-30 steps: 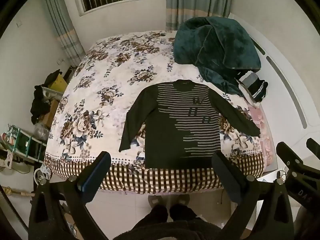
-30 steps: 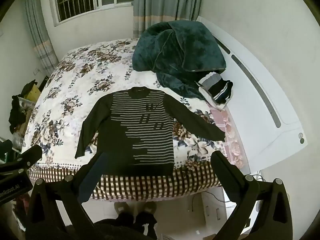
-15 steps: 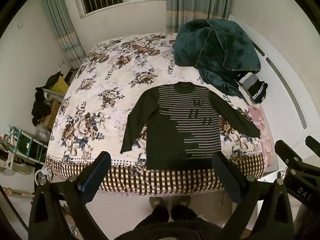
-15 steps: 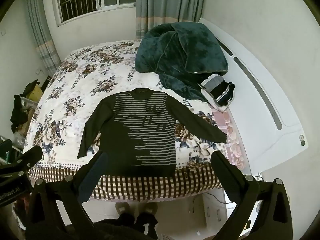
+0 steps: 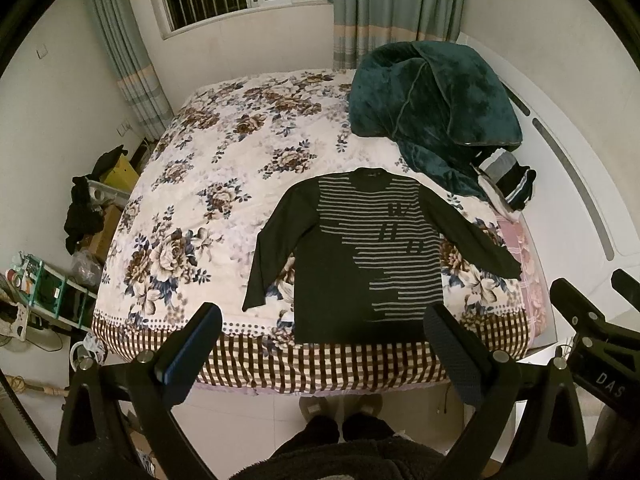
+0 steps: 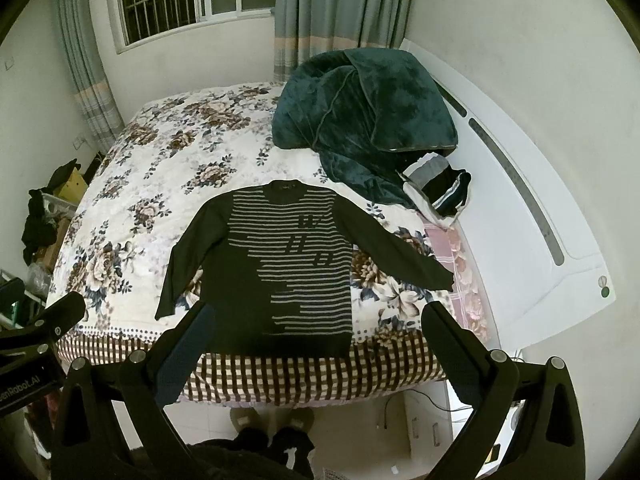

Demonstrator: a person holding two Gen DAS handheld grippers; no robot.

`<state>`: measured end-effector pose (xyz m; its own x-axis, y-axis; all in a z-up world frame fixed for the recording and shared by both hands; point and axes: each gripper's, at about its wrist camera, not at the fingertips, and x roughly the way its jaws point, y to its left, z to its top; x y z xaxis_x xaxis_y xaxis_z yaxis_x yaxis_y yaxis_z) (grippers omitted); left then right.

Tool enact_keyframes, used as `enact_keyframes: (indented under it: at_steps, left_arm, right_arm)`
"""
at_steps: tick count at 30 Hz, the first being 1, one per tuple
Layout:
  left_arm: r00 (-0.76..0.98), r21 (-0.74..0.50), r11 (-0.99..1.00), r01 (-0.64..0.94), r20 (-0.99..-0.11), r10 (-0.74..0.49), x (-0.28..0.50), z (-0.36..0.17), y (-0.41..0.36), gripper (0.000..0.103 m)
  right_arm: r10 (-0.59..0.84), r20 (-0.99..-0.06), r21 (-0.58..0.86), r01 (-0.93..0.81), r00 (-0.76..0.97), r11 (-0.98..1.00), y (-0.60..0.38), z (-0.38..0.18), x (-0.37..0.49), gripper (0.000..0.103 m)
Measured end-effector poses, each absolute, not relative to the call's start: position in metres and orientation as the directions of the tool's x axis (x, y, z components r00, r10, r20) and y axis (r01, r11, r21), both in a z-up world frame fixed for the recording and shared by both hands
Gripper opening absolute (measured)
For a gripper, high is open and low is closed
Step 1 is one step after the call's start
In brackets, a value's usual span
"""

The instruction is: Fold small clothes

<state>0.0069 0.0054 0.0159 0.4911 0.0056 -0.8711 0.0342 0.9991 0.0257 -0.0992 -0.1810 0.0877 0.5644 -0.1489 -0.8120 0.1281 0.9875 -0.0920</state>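
A dark sweater with grey stripes (image 5: 360, 256) lies flat, front up, sleeves spread, near the front edge of the floral bed (image 5: 224, 184). It also shows in the right wrist view (image 6: 288, 264). My left gripper (image 5: 324, 320) is open and empty, held high above the floor in front of the bed's edge. My right gripper (image 6: 316, 316) is open and empty too, at a similar height beside it. Both are well apart from the sweater.
A teal plush blanket (image 5: 432, 108) is heaped at the back right, with folded striped clothes (image 5: 508, 184) beside it. A white headboard (image 6: 532, 208) runs along the right. Boxes and a rack (image 5: 48, 284) stand on the left floor. The person's feet (image 5: 340, 412) stand by the bed.
Both grippers have risen and drawn back slightly, so the bed and sweater sit a little lower in view. Jaws stay open. The sweater has not moved.
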Motion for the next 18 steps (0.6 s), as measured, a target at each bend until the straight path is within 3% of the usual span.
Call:
enact_keyframes:
  at_steps: [18]
  left_arm:
    - [0.503, 0.032, 0.999, 0.032, -0.864, 0.011, 0.018, 0.028, -0.002, 0.103]
  right_arm:
    - [-0.134, -0.794, -0.090, 0.103, 0.593, 0.991, -0.172, 0.114, -0.082, 0.103]
